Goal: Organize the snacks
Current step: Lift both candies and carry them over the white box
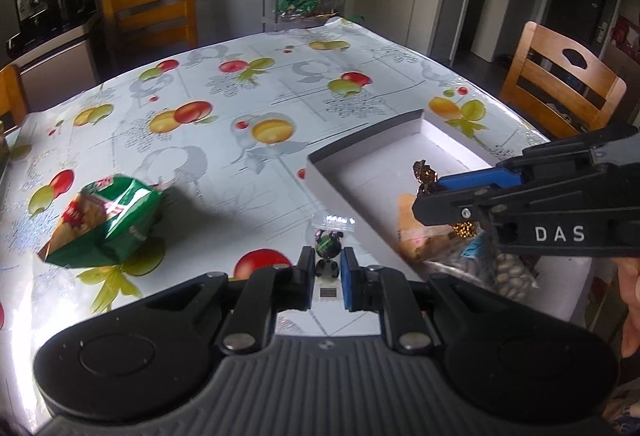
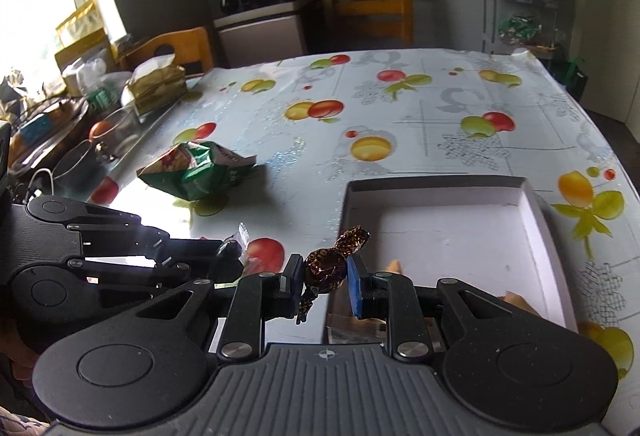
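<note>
The right gripper (image 2: 324, 278) pinches a brown foil-wrapped candy (image 2: 326, 268) between its 2 narrowly spaced pads, one twisted end pointing up and the other hanging below, held just above the near-left edge of the white cardboard tray (image 2: 536, 228). The left gripper (image 1: 327, 276) is pressed onto a small clear-wrapped sweet with a dark green-patterned centre (image 1: 328, 244), low over the fruit-print tablecloth (image 1: 240, 95) just left of the tray. A crumpled green snack bag (image 1: 104, 220) lies farther left. Several packets rest in the tray's near end.
</note>
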